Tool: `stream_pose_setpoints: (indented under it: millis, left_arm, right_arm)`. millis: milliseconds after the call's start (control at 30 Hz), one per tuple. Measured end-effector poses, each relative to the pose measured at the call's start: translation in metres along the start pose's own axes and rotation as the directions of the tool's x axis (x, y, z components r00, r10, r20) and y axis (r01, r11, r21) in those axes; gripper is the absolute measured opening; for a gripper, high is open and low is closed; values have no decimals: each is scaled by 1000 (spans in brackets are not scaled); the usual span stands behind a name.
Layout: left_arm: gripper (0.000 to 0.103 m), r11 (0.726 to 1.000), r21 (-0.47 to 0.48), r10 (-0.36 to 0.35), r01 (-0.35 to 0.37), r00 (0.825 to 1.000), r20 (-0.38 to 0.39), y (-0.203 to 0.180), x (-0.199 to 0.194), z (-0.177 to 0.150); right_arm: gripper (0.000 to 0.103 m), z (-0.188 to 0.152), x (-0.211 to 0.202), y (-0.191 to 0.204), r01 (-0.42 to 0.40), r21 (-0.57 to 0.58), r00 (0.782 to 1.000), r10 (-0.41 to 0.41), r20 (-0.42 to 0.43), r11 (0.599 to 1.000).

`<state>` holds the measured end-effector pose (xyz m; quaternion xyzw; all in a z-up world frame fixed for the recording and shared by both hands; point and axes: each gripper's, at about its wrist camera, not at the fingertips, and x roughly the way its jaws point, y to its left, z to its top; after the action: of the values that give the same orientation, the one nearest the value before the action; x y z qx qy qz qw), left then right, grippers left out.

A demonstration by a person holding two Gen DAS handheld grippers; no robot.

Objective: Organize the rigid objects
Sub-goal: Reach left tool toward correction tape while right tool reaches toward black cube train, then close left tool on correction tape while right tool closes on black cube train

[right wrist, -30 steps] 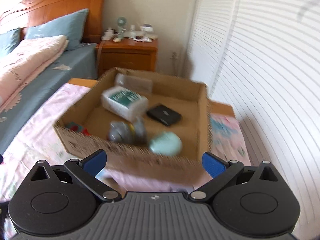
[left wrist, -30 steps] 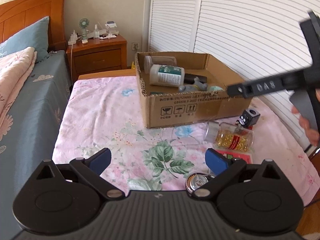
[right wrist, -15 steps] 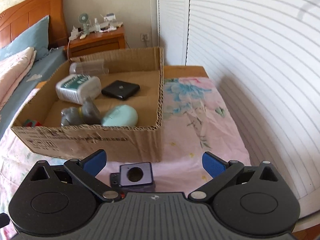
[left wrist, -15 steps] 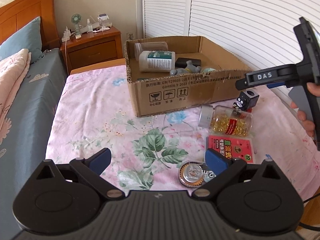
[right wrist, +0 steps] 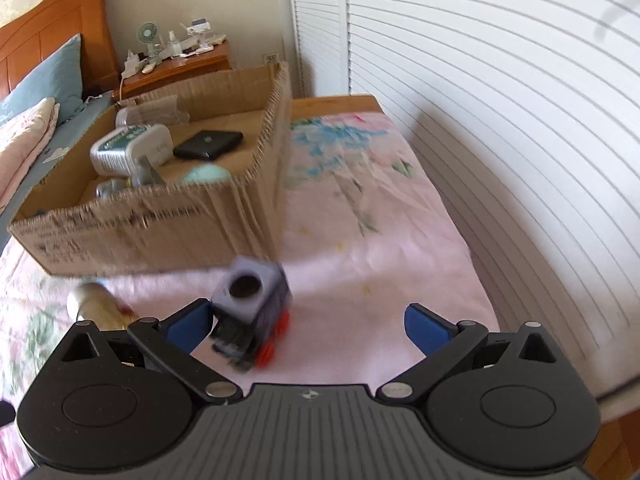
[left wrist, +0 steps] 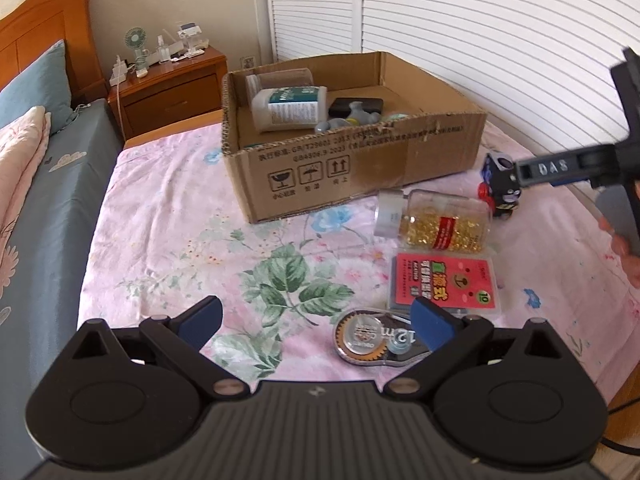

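An open cardboard box (left wrist: 360,168) stands on the floral cloth (left wrist: 168,216) and holds a white bottle (left wrist: 292,108), a black case (left wrist: 354,106) and a grey toy. In front of it lie a jar of golden capsules (left wrist: 436,220), a red card pack (left wrist: 444,280) and a correction tape (left wrist: 376,338). My left gripper (left wrist: 316,320) hovers open over the cloth, its right finger above the tape. A small toy train (right wrist: 252,304), blurred, sits between the open fingers of my right gripper (right wrist: 308,322), close to the left finger (right wrist: 188,322).
A bed with blue sheet (left wrist: 48,208) runs along the left. A wooden nightstand (left wrist: 172,88) stands behind. White louvred doors (right wrist: 500,100) close off the right. The cloth's edge drops off at the right (right wrist: 472,264). A hand (left wrist: 624,248) holds the right gripper's handle.
My right gripper has come back from over the box and dropped low, bringing the toy train between its fingers. The left gripper has drawn back, showing more of the loose items.
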<state>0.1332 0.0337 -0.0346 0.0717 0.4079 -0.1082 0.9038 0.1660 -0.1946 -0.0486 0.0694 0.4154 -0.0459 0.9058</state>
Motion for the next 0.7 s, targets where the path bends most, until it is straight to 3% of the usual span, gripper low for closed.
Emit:
stream_pose_setpoints:
  millis: [233,433,700]
  left_arm:
    - [100,1000,26,-7,7,1000,-7,-8,2,-2]
    - [100,998,55,-18,18,1000,-13,-12,8,-7]
    - [100,991,94,-88,91,996,-28,-19,21,-18]
  right_arm:
    - [103,-25,0,-21,17,36,1000,-16,-24,999]
    - [103,-34,2,-6,75,-83,997,-77,-17,994]
    - [103,-40,0,-2,54,-118,998,-52,18,992]
